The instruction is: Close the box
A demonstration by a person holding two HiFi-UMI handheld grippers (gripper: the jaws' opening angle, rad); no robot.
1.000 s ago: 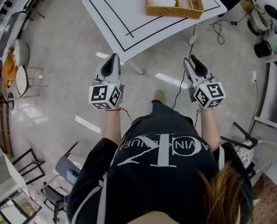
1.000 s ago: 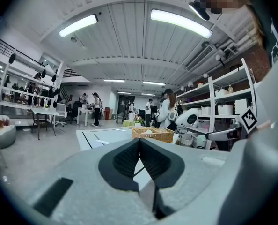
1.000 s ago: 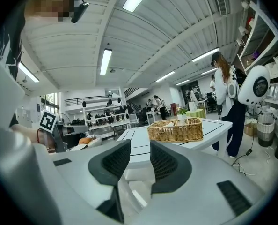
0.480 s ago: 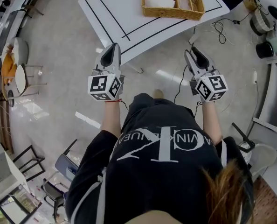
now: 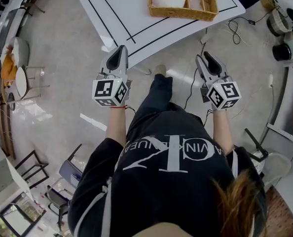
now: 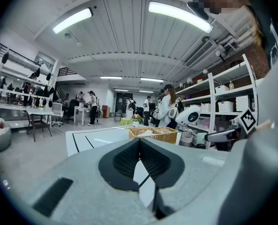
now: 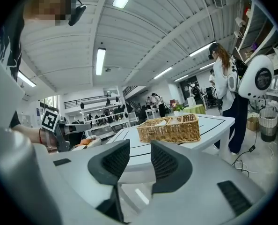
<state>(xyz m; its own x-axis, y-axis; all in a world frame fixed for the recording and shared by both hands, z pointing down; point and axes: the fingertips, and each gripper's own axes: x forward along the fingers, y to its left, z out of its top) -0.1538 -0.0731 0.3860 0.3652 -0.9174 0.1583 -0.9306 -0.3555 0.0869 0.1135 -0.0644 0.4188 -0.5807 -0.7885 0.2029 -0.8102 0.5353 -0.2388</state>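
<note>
A wicker basket (image 5: 183, 1) with compartments and something white inside stands on a white table (image 5: 136, 23) marked with black lines, ahead of the person. No other box shows. Both grippers are held in the air short of the table's near edge, touching nothing. My left gripper (image 5: 120, 53) has its jaws pressed together and empty; in the left gripper view (image 6: 139, 143) the basket (image 6: 153, 134) lies beyond them. My right gripper (image 5: 206, 59) is open, its jaws opening with nothing between them (image 7: 140, 150); the basket (image 7: 169, 128) is straight ahead.
Cables (image 5: 230, 31) trail on the floor right of the table. Shelving and a white robot (image 7: 256, 76) stand at the right. Chairs (image 5: 23, 78) and desks line the left. A person (image 7: 225, 93) stands near the table's far side.
The person has stepped forward, one leg swinging ahead. The table's near corner has drawn closer to the grippers. Both grippers keep their pose in front of the body.
</note>
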